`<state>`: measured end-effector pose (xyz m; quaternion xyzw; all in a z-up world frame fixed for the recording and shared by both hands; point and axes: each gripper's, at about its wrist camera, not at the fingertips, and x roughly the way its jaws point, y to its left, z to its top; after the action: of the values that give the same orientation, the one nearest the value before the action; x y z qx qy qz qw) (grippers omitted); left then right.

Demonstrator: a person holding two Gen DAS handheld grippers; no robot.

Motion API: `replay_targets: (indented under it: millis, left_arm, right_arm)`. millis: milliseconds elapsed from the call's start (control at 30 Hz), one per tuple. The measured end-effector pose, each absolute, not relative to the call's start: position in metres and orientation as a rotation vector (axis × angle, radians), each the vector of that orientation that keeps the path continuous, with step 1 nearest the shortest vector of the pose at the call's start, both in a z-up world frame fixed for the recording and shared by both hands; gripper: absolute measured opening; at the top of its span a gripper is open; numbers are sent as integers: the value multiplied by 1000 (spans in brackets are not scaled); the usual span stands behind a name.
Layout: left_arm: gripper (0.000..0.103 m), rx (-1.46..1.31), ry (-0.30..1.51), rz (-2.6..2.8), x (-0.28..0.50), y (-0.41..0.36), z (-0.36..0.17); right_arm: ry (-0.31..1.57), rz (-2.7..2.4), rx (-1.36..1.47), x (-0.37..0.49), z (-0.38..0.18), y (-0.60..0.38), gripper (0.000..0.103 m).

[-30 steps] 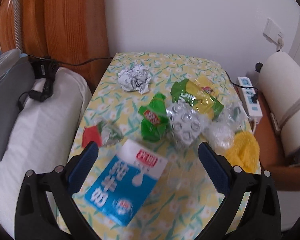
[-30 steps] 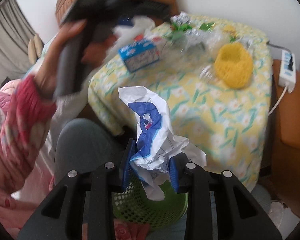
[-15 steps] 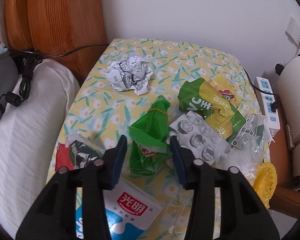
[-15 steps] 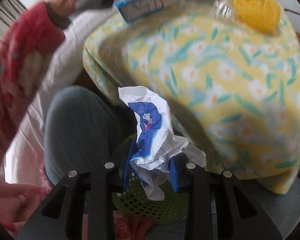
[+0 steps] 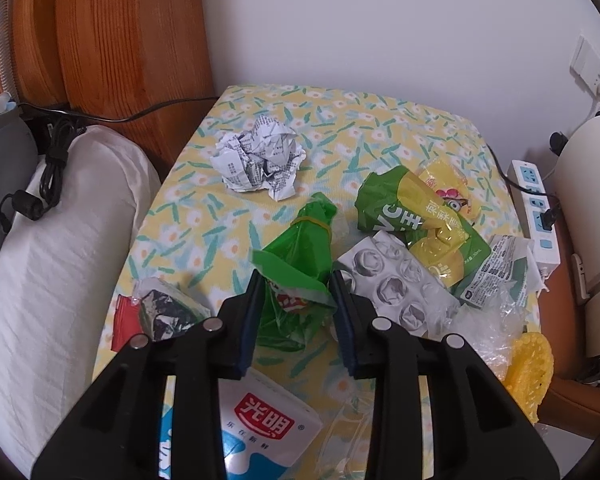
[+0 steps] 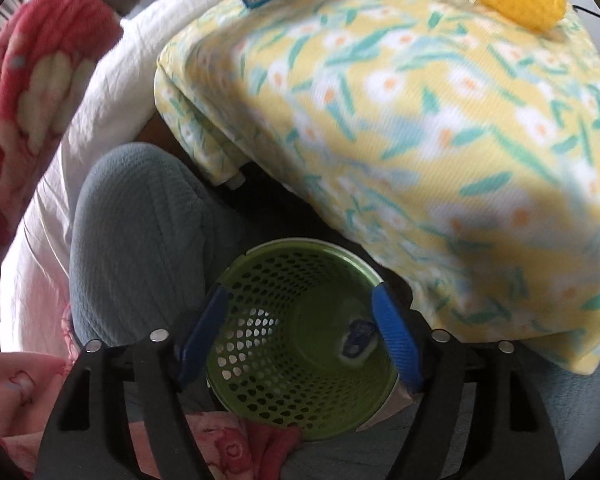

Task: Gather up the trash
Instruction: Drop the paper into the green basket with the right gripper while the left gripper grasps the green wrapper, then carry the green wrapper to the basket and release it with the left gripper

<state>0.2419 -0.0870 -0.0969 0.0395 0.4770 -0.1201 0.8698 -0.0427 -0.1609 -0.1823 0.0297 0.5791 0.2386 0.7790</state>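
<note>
On the far left of the desk, seen from the left wrist, a red wrapper lies by the cloth's edge, with crumpled paper further back. Next comes the left claw, whose jaws have just been closing and now stand clenched on a green plastic bag. A milk carton sits beneath it; a blister pack, a green and yellow pouch and a yellow net lie to the right.

Risk, as judged: the bag is thin and slack, so it may slide from the pads on lifting, or drag the blister pack touching it off the desk.

Only the right wrist view shows the green basket on the floor below the desk, beside the person's knee. The right claw has just been opening and hangs released over it, nothing between its jaws; a blue and white scrap lies inside. That view hides the desk's litter, except for the carton and net.
</note>
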Motion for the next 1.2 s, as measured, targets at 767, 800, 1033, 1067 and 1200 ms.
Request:
replay_targets:
  millis: [767, 800, 1033, 1067, 1200]
  left_arm:
    - [32, 112, 1038, -335, -27, -13, -75]
    - [32, 118, 1053, -344, -37, -13, -81]
    - [32, 117, 1100, -328, -75, -7, -107]
    - [33, 121, 1098, -326, -78, -8, -108]
    - [34, 127, 1093, -340, -93, -9, -108]
  right_arm:
    - [1074, 337, 70, -50, -120, -194, 79]
    - [1077, 332, 70, -52, -120, -193, 79]
    - [1090, 306, 70, -76, -124, -188, 79]
    - [1091, 303, 70, -80, -124, -186, 79]
    - [1087, 290, 67, -92, -122, -184, 79]
